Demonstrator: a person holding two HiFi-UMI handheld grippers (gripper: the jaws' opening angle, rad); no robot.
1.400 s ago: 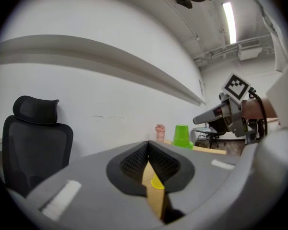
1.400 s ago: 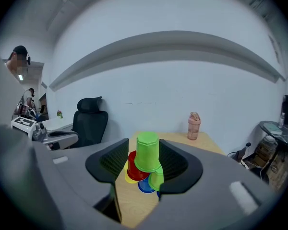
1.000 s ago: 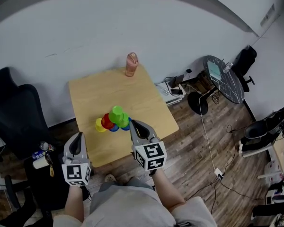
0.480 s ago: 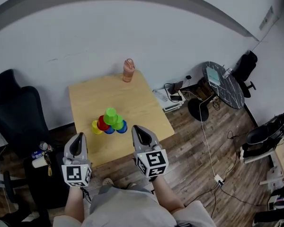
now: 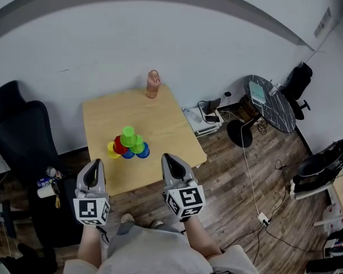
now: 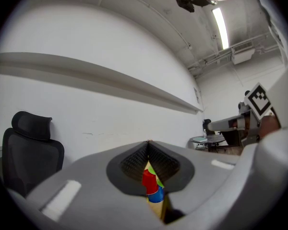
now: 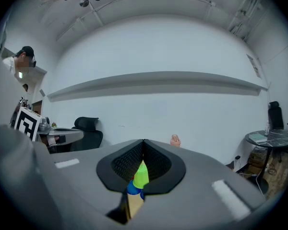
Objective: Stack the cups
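A pyramid of coloured cups stands on the light wooden table: a green cup on top, with red, yellow, blue and another green one below. My left gripper and right gripper hover at the table's near edge, short of the cups, both shut and empty. In the left gripper view the red cup and blue cup show through the slit below the closed left gripper. In the right gripper view the green cup shows below the closed right gripper.
A pink bottle stands at the table's far edge by the white wall. A black office chair is to the left. To the right, a round dark side table and cables lie on the wooden floor.
Both grippers have drawn back from the cups toward the person. The right gripper's tip, close beside the cups a second ago, now stands apart from them. The cups have not moved.
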